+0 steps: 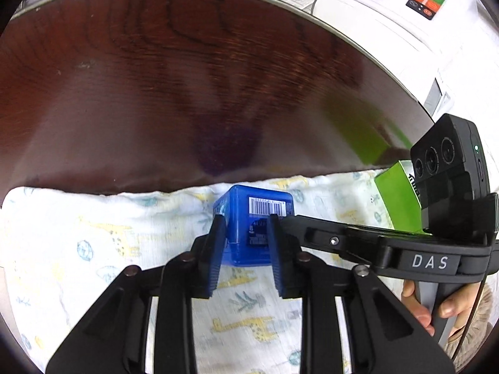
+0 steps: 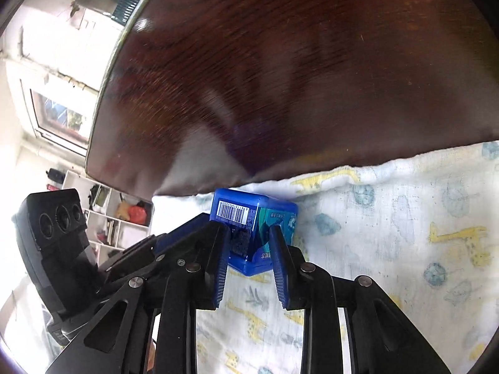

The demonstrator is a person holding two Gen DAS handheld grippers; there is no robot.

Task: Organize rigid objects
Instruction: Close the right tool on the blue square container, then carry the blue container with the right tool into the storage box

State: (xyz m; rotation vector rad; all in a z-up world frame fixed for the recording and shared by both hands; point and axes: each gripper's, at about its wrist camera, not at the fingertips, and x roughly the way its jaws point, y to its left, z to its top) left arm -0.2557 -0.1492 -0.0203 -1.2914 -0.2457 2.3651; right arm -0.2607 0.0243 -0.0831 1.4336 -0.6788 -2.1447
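Your left claw (image 1: 246, 233) and right claw (image 2: 249, 240) both clamp blue box (image 1: 254, 218), held over giraffe-print cloth (image 1: 93, 249) near its edge on desk (image 1: 187, 78); green box (image 1: 397, 196) alongside; placement still ahead, judging progress early

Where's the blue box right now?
The blue box sits on the giraffe cloth by its far edge, centred in both wrist views between both grippers' fingers, with the green box to its right.

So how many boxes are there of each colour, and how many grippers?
Blue box: 1
Green box: 1
Grippers: 2, the left gripper and the right gripper, both around the blue box
Total: 4
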